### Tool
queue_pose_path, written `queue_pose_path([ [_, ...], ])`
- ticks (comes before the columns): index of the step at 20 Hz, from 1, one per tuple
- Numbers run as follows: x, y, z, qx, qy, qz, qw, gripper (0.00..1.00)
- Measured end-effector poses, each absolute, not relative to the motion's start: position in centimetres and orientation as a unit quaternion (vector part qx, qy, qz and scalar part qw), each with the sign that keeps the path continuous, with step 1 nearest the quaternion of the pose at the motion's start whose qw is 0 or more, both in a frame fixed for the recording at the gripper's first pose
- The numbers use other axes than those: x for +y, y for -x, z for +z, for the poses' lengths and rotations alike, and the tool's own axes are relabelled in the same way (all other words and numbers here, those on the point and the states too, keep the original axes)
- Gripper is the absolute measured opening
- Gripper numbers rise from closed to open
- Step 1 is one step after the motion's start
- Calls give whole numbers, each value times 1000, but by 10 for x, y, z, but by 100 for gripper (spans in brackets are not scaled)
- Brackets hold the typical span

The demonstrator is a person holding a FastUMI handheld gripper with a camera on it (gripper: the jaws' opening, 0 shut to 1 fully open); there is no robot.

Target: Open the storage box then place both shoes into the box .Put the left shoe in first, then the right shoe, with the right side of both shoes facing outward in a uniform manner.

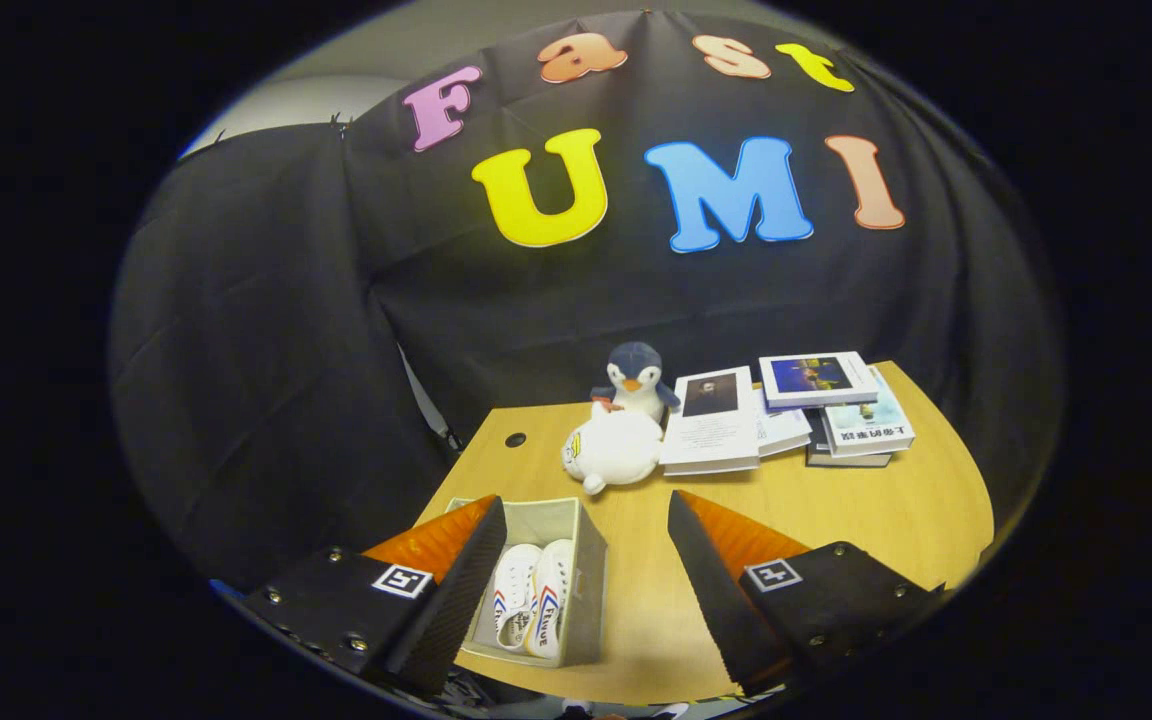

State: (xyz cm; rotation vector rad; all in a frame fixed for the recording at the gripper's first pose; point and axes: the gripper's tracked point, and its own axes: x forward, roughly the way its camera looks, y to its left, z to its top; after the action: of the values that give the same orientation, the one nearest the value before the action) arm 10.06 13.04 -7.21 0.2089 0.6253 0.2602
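Observation:
A grey storage box (pixel 586 560) stands open on the wooden table (pixel 856 510), just ahead of my left finger (pixel 456 580), which covers its left wall. Two white shoes (pixel 533 605) with red and blue stripes lie side by side inside it. My gripper (pixel 586 520) hangs above the table's near side, open, with nothing between its fingers. The right finger (pixel 716 580) is over bare wood to the right of the box.
Beyond the box sit a white plush toy (pixel 614 450) and a blue-and-white penguin plush (pixel 634 382). To their right lie several books (pixel 796 410), some stacked. A small dark hole (pixel 515 439) marks the table's far left. Black cloth walls close in behind and on the left.

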Motion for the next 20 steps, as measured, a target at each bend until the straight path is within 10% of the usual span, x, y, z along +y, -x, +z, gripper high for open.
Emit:
queue_pose_path([
  [20, -65, -24, -11, 122, 9, -28, 992, 98],
])
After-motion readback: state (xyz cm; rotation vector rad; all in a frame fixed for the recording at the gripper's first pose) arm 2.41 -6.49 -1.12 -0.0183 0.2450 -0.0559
